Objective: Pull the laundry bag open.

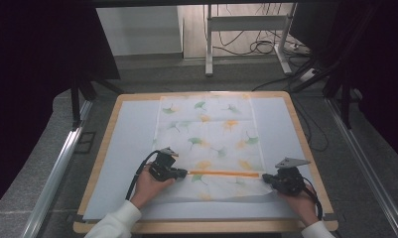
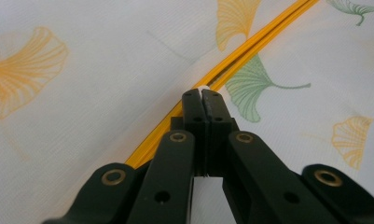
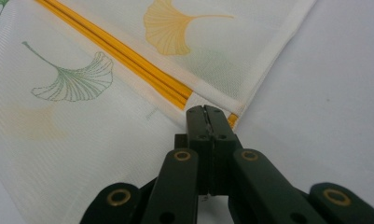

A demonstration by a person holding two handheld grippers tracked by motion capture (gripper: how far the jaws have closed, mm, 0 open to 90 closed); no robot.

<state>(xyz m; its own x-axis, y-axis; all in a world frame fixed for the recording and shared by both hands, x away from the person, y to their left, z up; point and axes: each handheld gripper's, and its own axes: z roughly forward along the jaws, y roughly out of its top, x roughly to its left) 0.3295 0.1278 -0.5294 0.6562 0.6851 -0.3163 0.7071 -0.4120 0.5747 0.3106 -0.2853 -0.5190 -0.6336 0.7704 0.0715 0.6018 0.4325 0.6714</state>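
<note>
Wood-edged counter (image 1: 298,126) under white sheet, dark curtains around; left gripper (image 1: 182,173) and right gripper (image 1: 265,177) pinching leaf-print cloth's (image 1: 211,134) orange zipper (image 1: 226,173).

The bag (image 1: 206,139) under both grippers is a thin, matt woven mesh cloth, slightly see-through, printed with ginkgo leaves. Ahead of the left gripper (image 2: 202,94) its orange zipper (image 2: 250,44) looks like smooth, faintly shiny plastic; beside the right gripper (image 3: 204,110) the bag's hem is a plain white cloth tape. Both grippers have matt black plastic jaws with small brass-coloured metal rivets. Below the cloth lies a smooth, matt pale sheet (image 1: 122,148) on a wooden-edged table (image 1: 101,148).
</note>
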